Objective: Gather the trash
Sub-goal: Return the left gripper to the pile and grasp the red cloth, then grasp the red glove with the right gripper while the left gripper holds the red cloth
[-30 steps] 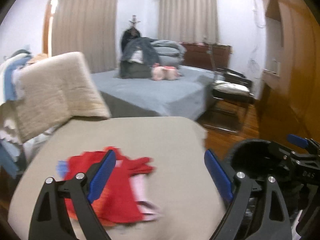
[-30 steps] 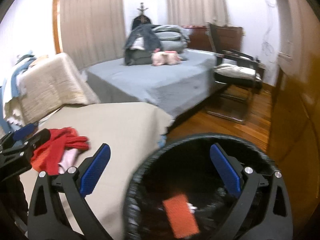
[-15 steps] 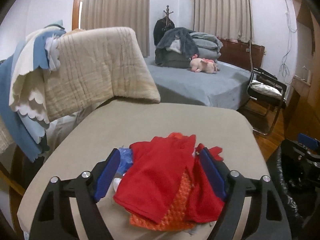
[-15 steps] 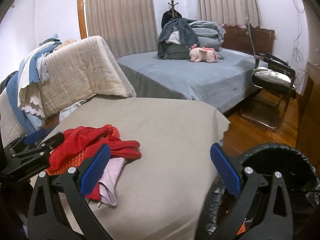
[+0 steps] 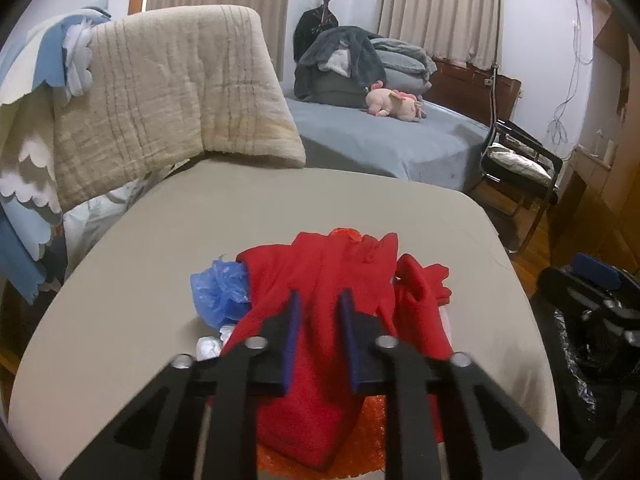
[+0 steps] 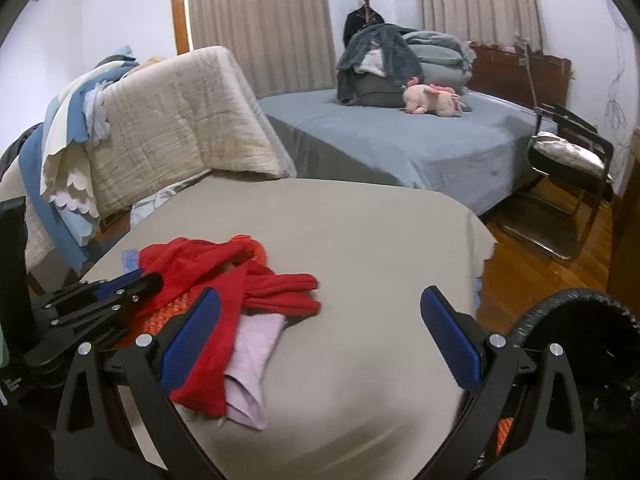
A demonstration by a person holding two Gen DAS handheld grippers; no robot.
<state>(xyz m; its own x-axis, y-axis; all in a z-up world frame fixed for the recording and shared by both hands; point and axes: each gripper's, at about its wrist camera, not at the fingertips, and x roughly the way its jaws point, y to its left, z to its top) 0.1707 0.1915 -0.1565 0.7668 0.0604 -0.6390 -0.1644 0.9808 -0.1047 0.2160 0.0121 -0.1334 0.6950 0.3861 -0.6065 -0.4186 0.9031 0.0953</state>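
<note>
My left gripper (image 5: 318, 320) is down on the pile now, jaws closing, and a fold of the red cloth (image 5: 320, 280) sits right between the blue pads (image 5: 290, 332), bunched up in the narrow gap. From the left wrist view it looks pinched, the fabric rising in a ridge between the two fingers. Just to the left of that gripper there's a crumpled blue plastic bag (image 5: 222, 290), touching the red cloth's edge, and a small white scrap (image 5: 208, 346) tucked close beside the left finger. Under the red cloth, toward me, I can see orange mesh (image 5: 372, 412) peeking out below the jaws.

Over on the right wrist view, my right gripper (image 6: 320, 336) is spread wide, nothing between its pads, hovering over the bare beige table cover (image 6: 360, 240). The pile lies to its left: red cloth (image 6: 224, 276) spilling toward the left finger, with a pale lilac cloth (image 6: 252, 356) just inside that finger. The left gripper (image 6: 132, 286) shows at the far left of this view, nose buried in the red heap.

The black trash bin (image 6: 580, 320) sits off to the right of the right gripper, below the table edge, and I catch a sliver of something orange (image 6: 505, 432) inside it beside the right finger. In the left wrist view, the bin's dark liner (image 5: 572, 364) is at the far right.
</note>
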